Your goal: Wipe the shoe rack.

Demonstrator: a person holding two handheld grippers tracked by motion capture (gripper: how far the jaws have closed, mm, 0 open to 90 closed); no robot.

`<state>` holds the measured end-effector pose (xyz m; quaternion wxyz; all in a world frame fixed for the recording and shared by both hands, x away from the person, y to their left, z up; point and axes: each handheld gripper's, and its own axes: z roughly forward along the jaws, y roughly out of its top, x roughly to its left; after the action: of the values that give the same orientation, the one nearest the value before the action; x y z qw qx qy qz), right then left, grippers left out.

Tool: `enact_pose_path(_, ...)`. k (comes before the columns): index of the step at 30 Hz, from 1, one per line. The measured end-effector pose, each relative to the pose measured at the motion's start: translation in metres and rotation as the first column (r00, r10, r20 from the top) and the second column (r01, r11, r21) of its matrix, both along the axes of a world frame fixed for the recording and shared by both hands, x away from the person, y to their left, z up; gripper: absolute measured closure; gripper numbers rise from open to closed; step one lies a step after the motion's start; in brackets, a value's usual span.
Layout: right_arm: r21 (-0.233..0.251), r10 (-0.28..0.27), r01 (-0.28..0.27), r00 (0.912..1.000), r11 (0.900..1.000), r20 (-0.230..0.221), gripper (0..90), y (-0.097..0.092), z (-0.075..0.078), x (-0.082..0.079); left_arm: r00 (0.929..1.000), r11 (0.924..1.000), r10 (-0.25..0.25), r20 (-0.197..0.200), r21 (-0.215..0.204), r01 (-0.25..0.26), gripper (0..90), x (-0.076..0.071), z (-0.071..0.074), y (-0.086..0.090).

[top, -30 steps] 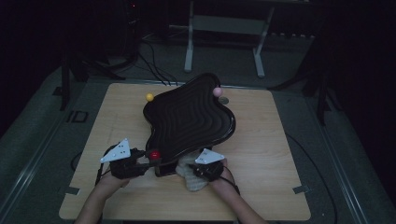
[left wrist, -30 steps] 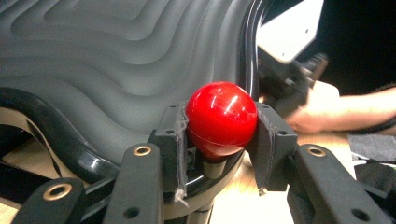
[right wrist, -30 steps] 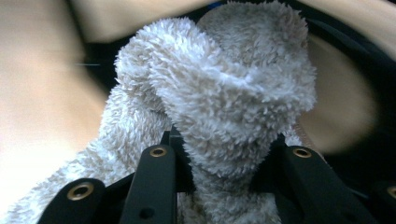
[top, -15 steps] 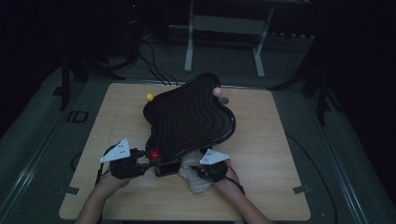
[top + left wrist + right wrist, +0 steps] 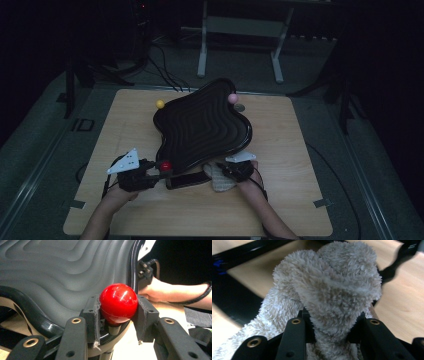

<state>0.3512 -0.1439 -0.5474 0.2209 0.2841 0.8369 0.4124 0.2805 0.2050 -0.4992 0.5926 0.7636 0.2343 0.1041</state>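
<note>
A black wavy tray [image 5: 202,130] stands on the wooden table [image 5: 285,200], on ball-shaped knobs. My left gripper [image 5: 161,171] is shut on the red ball [image 5: 165,165] at the tray's near left edge. The left gripper view has the red ball [image 5: 118,302] pressed between both pads, with the ridged tray [image 5: 62,275] behind it. My right gripper [image 5: 226,172] is shut on a fluffy beige cloth [image 5: 217,179] just in front of the tray's near edge. In the right gripper view the cloth [image 5: 332,287] bulges up from between the jaws of my right gripper [image 5: 332,327].
A yellow ball [image 5: 159,104] and a pink ball [image 5: 232,98] sit at the tray's far edge. A dark flat slab [image 5: 187,179] lies between the two grippers. A metal frame [image 5: 240,30] and cables lie on the floor beyond the table.
My right gripper has slid a little to the right along the tray's near edge, taking the cloth with it. The left gripper and the red ball have stayed put.
</note>
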Motion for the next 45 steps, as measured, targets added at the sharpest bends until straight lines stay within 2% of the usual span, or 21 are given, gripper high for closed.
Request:
enact_pose_path(5,0.010,-0.044,0.044,0.9989,0.9990,0.019,67.2,-0.002,0.004,0.009,1.0000,1.0000,-0.001,-0.001,-0.001,0.001,59.9,0.000,0.000,0.000)
enact_pose_path(6,0.059,-0.075,0.074,0.9971,0.9956,0.012,67.0,-0.008,0.005,0.018,1.0000,1.0000,-0.002,-0.002,-0.007,0.002,59.9,0.000,-0.001,0.001)
enact_pose_path(9,0.053,-0.106,0.105,0.9944,0.9931,0.010,66.4,-0.010,0.004,0.023,1.0000,1.0000,-0.001,-0.001,-0.007,0.001,59.9,0.000,-0.001,0.001)
enact_pose_path(13,0.031,-0.096,0.095,0.9953,0.9949,0.016,66.6,-0.007,0.000,0.018,1.0000,1.0000,0.000,-0.001,-0.006,0.000,59.9,0.000,-0.001,0.000)
enact_pose_path(17,0.042,-0.088,0.087,0.9960,0.9953,0.015,66.8,-0.005,-0.003,0.008,1.0000,1.0000,0.001,-0.002,-0.010,-0.001,59.9,0.000,-0.001,0.001)
enact_pose_path(19,0.043,-0.054,0.053,0.9984,0.9977,0.015,66.8,0.000,-0.004,-0.001,1.0000,1.0000,0.001,-0.001,-0.010,-0.001,59.9,0.000,-0.001,0.000)
enact_pose_path(20,-0.005,-0.021,0.021,0.9990,0.9998,0.040,66.8,0.001,-0.003,-0.003,1.0000,0.9999,0.001,-0.003,-0.011,-0.001,59.9,0.000,-0.001,0.001)
enact_pose_path(22,-0.030,-0.016,0.017,0.9986,0.9994,0.051,66.7,0.002,-0.002,-0.003,1.0000,1.0000,0.000,-0.002,-0.008,0.000,59.9,0.000,-0.001,0.001)
enact_pose_path(23,-0.011,-0.026,0.026,0.9988,0.9996,0.043,66.7,0.001,-0.001,0.000,1.0000,1.0000,0.000,-0.002,-0.008,0.000,59.9,0.000,-0.001,0.000)
enact_pose_path(25,-0.030,-0.050,0.052,0.9968,0.9982,0.063,66.7,-0.001,0.001,0.007,1.0000,0.9999,-0.002,-0.003,-0.010,0.002,59.9,0.000,-0.001,0.001)
enact_pose_path(27,-0.015,-0.064,0.065,0.9964,0.9977,0.056,66.7,-0.002,0.002,0.010,1.0000,1.0000,-0.003,-0.003,-0.008,0.003,59.9,0.000,-0.001,0.001)
enact_pose_path(28,-0.047,-0.074,0.078,0.9949,0.9959,0.069,66.7,-0.005,0.003,0.015,1.0000,1.0000,-0.003,-0.003,-0.008,0.003,59.9,0.000,-0.001,0.001)
enact_pose_path(29,-0.047,-0.074,0.078,0.9949,0.9959,0.069,66.6,-0.005,0.003,0.015,1.0000,1.0000,-0.001,-0.002,-0.007,0.001,59.9,0.000,-0.001,0.001)
enact_pose_path(30,-0.041,-0.141,0.144,0.9872,0.9887,0.075,66.6,-0.011,0.003,0.023,1.0000,0.9999,-0.002,-0.004,-0.011,0.002,59.9,0.000,-0.001,0.001)
enact_pose_path(31,0.017,-0.109,0.109,0.9939,0.9939,0.011,66.8,-0.010,0.002,0.023,1.0000,1.0000,-0.002,-0.001,-0.007,0.002,59.9,0.000,-0.001,0.001)
enact_pose_path(34,0.008,-0.098,0.098,0.9950,0.9952,0.021,66.9,-0.008,0.001,0.020,1.0000,1.0000,0.000,0.000,-0.008,0.000,59.9,0.000,-0.001,0.001)
enact_pose_path(35,-0.015,-0.073,0.074,0.9968,0.9972,0.030,66.9,-0.009,0.000,0.018,1.0000,0.9999,-0.001,-0.003,-0.012,0.000,59.9,0.000,-0.001,0.001)
enact_pose_path(37,0.004,-0.061,0.061,0.9976,0.9981,0.033,66.9,-0.004,-0.002,0.008,1.0000,1.0000,-0.002,-0.002,-0.007,0.002,59.9,0.000,-0.001,0.001)
enact_pose_path(41,-0.034,0.024,-0.023,0.9989,0.9992,0.040,67.0,0.004,-0.004,-0.006,1.0000,1.0000,-0.003,-0.004,-0.009,0.003,59.9,0.000,-0.001,0.001)
enact_pose_path(43,-0.041,0.052,-0.051,0.9980,0.9979,0.036,66.9,0.002,-0.002,-0.005,1.0000,0.9999,0.000,-0.006,-0.012,0.000,59.9,0.000,-0.001,0.001)
enact_pose_path(45,-0.026,0.050,-0.050,0.9986,0.9984,0.018,66.8,-0.004,-0.001,0.001,1.0000,0.9999,0.000,-0.006,-0.014,0.000,59.9,0.000,-0.001,0.001)
